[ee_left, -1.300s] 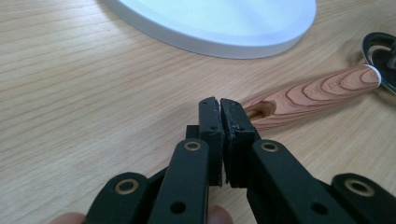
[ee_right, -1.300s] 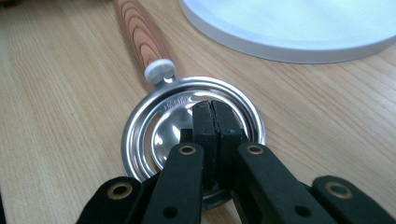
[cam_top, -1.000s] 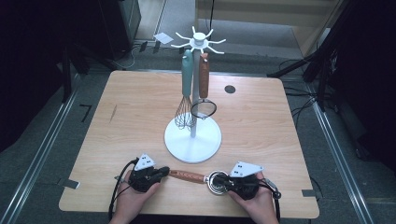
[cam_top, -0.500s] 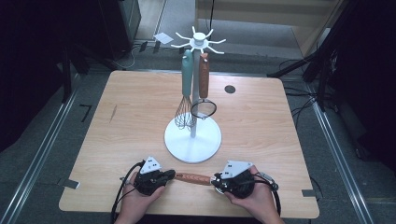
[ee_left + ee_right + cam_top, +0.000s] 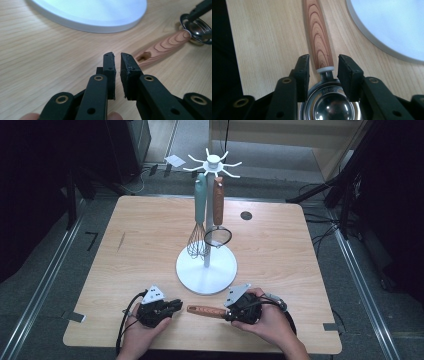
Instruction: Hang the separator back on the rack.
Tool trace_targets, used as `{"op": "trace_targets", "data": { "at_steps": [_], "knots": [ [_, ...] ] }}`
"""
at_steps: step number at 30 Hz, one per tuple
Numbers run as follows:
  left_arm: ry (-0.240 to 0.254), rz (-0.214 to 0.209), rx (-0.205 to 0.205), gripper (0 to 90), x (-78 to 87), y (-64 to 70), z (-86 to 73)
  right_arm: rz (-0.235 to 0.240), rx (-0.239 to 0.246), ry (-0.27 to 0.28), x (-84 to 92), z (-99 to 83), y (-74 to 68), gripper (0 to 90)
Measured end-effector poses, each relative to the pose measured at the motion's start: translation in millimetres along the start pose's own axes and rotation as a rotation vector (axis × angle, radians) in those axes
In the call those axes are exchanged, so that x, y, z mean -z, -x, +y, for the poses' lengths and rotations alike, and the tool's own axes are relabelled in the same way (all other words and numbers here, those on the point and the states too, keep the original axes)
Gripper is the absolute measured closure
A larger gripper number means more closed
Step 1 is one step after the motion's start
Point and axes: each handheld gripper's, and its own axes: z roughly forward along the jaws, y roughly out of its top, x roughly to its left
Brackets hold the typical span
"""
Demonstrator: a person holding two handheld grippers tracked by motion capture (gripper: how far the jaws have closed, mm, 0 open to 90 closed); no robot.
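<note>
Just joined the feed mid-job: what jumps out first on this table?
The white utensil stand at the table's middle catches the eye, with a teal-handled whisk and a brown-handled strainer hanging from its top hooks. At the near edge a wooden-handled scoop lies flat between the two grippers. The right gripper straddles its neck with open jaws, pads not pressing; the left gripper sits nearly shut beside the handle's end.

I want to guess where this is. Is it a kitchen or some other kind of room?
Probably a lab or workshop, not a kitchen. The wooden table stands on a grey floor with metal rails and loose cables, and the utensil stand looks set up for practice.
</note>
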Motion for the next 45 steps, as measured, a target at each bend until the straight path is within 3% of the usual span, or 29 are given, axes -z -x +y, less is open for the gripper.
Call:
{"op": "trace_targets", "data": {
  "at_steps": [4,10,16,21,24,28,34,45],
  "knots": [
    [0.020,0.025,0.015,79.5,11.6,-12.0,-0.5,0.014,0.053,-0.055,-0.3,7.3,1.3,65.6],
    [0.072,0.077,0.018,69.0,35.2,-36.6,-4.3,0.026,0.072,-0.126,-5.5,16.0,1.9,65.6],
    [0.127,0.148,0.130,54.4,57.4,-71.0,-10.6,0.028,0.099,-0.178,-8.8,21.1,3.2,65.3],
    [0.156,0.202,0.173,50.5,68.6,-86.5,-15.0,0.028,0.102,-0.200,-12.8,22.5,5.3,66.0],
    [0.170,0.225,0.189,49.1,72.7,-92.5,-17.1,0.034,0.115,-0.214,-16.4,24.0,4.9,66.3],
    [0.173,0.284,0.182,47.5,74.9,-98.9,-19.6,0.035,0.125,-0.230,-19.2,26.6,3.9,66.5],
    [0.186,0.343,0.198,36.4,78.1,-103.3,-20.5,0.035,0.140,-0.250,-24.5,28.6,4.1,66.7],
    [0.179,0.362,0.207,32.2,75.8,-105.1,-22.5,0.053,0.136,-0.289,-28.3,29.1,5.4,67.7]
  ]
}}
